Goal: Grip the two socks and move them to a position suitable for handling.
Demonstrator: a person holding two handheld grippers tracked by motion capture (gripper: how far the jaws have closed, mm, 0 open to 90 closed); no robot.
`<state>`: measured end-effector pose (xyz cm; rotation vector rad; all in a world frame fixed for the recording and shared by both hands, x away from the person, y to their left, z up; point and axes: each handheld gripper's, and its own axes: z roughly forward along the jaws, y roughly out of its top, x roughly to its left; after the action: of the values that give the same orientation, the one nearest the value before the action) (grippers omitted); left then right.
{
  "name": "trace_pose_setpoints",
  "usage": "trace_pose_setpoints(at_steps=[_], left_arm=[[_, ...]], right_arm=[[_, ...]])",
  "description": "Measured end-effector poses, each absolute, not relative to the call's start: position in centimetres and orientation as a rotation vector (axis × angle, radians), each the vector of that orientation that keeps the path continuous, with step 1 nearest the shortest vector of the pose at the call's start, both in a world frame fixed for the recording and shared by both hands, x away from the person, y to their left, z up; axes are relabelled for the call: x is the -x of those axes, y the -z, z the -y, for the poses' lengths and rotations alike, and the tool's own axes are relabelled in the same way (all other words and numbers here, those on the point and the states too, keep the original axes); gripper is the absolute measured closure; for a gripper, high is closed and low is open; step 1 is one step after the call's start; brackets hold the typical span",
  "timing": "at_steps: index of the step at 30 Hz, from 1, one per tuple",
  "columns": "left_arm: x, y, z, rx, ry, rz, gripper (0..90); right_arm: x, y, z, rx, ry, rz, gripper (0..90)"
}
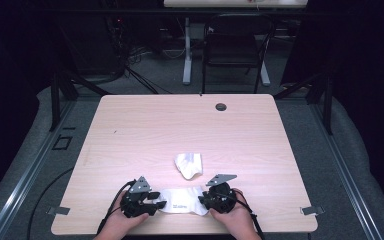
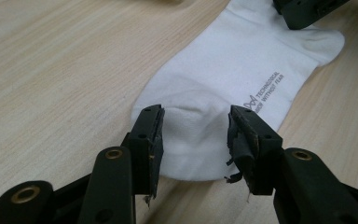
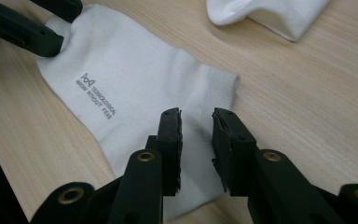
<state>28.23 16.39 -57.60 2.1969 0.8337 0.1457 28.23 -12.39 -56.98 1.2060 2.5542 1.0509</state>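
White printed cotton sock lay flat at the wooden table's near edge, second sock crumpled beyond. Left gripper straddled the toe, jaws apart. Right gripper likewise unclamped over the cuff; pairing remained undone.

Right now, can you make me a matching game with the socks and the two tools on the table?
Things:
1. flat sock
2. crumpled sock
3. left tool
4. right tool

Places or states:
A. lying alone, farther up the table
B. jaws apart over the rounded end of the printed sock
C. stretched out between both tools
D. jaws apart over the straight-edged end of the printed sock

Pairs: 1-C, 2-A, 3-B, 4-D
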Motion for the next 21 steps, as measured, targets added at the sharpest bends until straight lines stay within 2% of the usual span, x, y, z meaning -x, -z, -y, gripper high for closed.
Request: trace_pose_setpoints(at_steps=[7,15,21], left_arm=[[-28.9,56.9,-17.1,-2.143,-0.145,-0.849,54.7],[-30.1,56.8,-18.9,-2.114,-0.242,-0.911,54.6],[-30.2,56.5,-19.5,-2.09,-0.259,-0.926,54.3]], right_arm=[[-28.1,56.6,12.0,-1.151,-1.119,-2.475,68.2],[-28.6,56.3,11.8,-1.133,-1.162,-2.398,64.0],[-30.0,55.6,11.1,-1.154,-1.153,-2.372,63.8]])
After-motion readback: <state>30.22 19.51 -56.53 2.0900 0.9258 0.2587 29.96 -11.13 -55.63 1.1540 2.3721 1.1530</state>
